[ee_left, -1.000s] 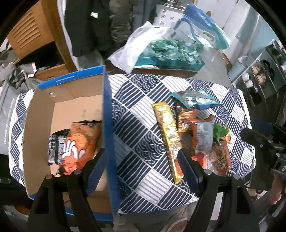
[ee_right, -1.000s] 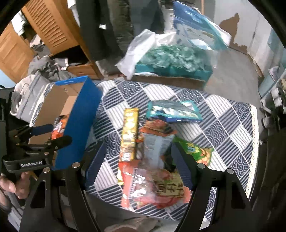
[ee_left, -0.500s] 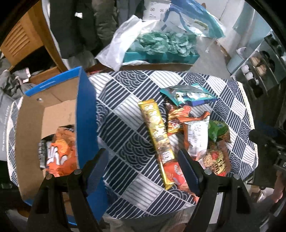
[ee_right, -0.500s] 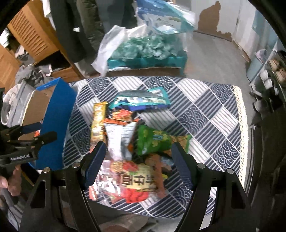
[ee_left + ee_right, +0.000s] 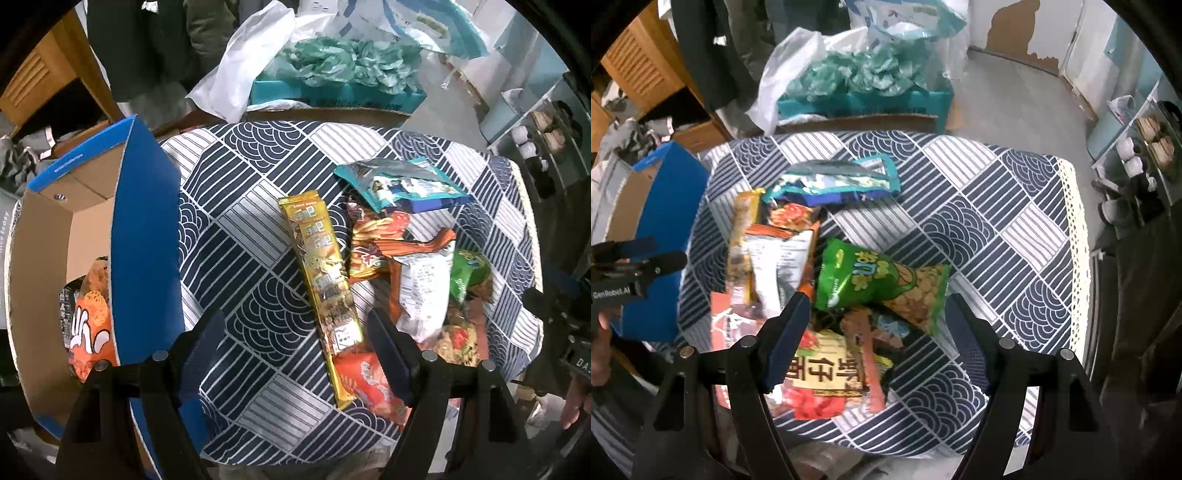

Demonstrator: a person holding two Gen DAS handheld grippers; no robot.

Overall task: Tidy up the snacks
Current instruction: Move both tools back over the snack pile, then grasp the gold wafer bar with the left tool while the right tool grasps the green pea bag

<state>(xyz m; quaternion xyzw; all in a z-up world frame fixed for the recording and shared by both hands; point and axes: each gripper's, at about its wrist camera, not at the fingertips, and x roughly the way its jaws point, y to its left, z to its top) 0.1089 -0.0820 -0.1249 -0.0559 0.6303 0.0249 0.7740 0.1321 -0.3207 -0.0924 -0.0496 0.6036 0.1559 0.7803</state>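
Observation:
A pile of snack packets lies on the patterned tablecloth [image 5: 236, 236]: a long gold bar [image 5: 321, 280], a teal packet [image 5: 402, 184], an orange-and-white bag [image 5: 421, 284], a green pea bag [image 5: 879, 280] and a red noodle packet [image 5: 827, 376]. A blue cardboard box [image 5: 144, 236] stands at the table's left, with an orange snack bag [image 5: 92, 325] inside. My left gripper [image 5: 295, 336] hangs open above the cloth, the gold bar's lower end near its right finger. My right gripper [image 5: 875, 325] is open over the green bag and red noodle packet, holding nothing.
Behind the table stands a teal box of green wrappers [image 5: 340, 77] with white plastic bags. A wooden cabinet [image 5: 635, 66] and hanging dark clothes are at the back left. A shelf with cups [image 5: 1137, 155] stands to the right. The table's lace edge [image 5: 1078, 236] runs along the right.
Both grippers shifted right over the table and came lower. The box slid toward the left edge of the left view; the green bag and noodle packet now lie between the right fingers.

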